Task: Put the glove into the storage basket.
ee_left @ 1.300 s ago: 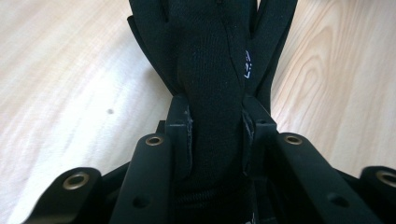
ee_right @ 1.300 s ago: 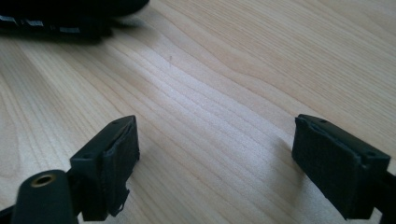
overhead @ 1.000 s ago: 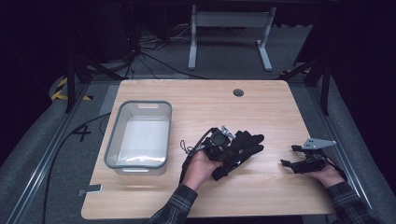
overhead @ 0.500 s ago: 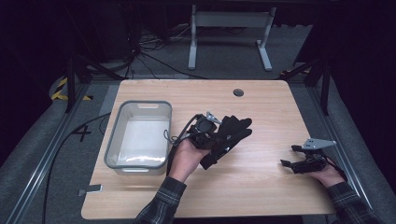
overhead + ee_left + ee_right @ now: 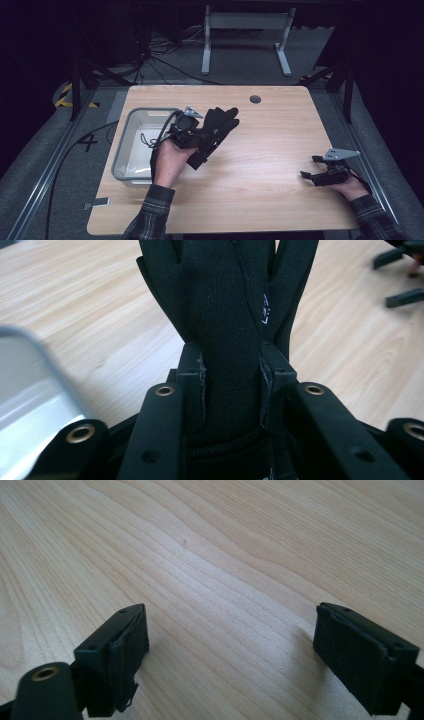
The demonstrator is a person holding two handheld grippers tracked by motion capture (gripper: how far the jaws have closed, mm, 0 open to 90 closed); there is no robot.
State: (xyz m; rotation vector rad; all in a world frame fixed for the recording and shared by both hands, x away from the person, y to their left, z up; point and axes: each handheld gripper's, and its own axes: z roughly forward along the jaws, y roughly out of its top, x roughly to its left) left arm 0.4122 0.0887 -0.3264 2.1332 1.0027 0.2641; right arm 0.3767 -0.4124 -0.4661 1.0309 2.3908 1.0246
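A black glove hangs in the air above the wooden table, its fingers spread toward the far right. My left gripper is shut on it beside the tub's right edge. In the left gripper view both pads squeeze the glove at its middle, and the fingers fan out beyond the gripper. My right gripper rests low near the table's right front corner. Its jaws stand wide apart over bare wood with nothing between them, as the right gripper view shows around the gripper.
A clear plastic tub stands on the left part of the table, seen blurred in the left gripper view as the tub. A round cable hole sits near the far edge. A white stand stands on the floor behind.
My left gripper has carried the glove up and leftward, from the table's middle to the tub's right edge. The right gripper has stayed where it was.
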